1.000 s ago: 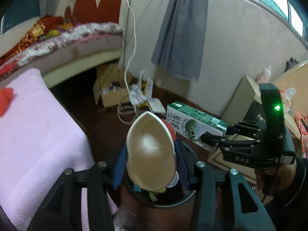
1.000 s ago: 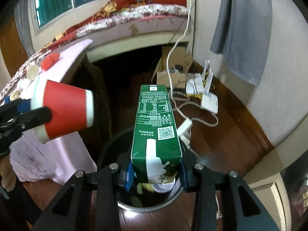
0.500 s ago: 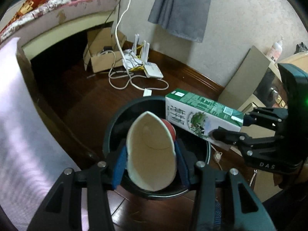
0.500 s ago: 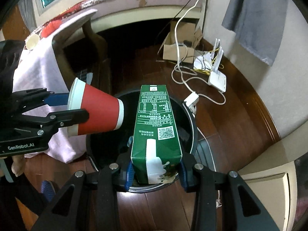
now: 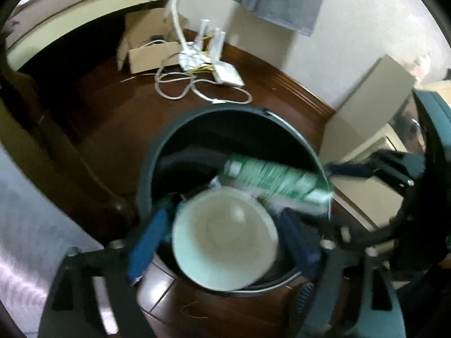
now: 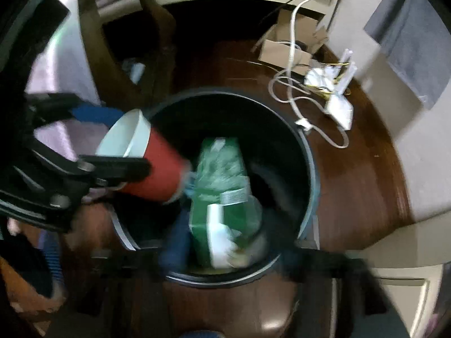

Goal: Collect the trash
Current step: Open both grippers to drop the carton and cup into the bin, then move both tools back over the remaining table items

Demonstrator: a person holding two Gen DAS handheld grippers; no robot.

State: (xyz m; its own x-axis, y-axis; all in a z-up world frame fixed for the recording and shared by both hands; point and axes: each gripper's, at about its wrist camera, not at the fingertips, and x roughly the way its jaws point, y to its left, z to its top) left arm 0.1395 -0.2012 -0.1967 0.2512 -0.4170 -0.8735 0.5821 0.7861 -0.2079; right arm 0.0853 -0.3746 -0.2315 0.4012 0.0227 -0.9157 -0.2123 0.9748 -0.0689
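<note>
A dark round trash bin (image 5: 197, 129) stands on the wooden floor; it also shows in the right wrist view (image 6: 307, 152). My left gripper (image 5: 225, 236) is open over the bin; its blue pads have spread and the red paper cup (image 5: 225, 239) sits loose between them, mouth towards the camera. In the right wrist view the cup (image 6: 152, 166) tilts into the bin beside the left gripper (image 6: 112, 140). My right gripper (image 6: 225, 245) is open; the green milk carton (image 6: 222, 186) is blurred and dropping into the bin. The carton (image 5: 273, 180) lies across the bin in the left view.
A cardboard box (image 5: 149, 53), white cables and a router (image 5: 225, 73) lie on the floor beyond the bin. A pale cabinet (image 5: 369, 107) stands to the right. A pink-covered bed (image 5: 25, 225) and a wooden chair leg (image 6: 152, 42) are to the left.
Both grippers dropped lower over the bin and opened. The cup rounded out from its squeezed shape and the carton slipped down into the bin.
</note>
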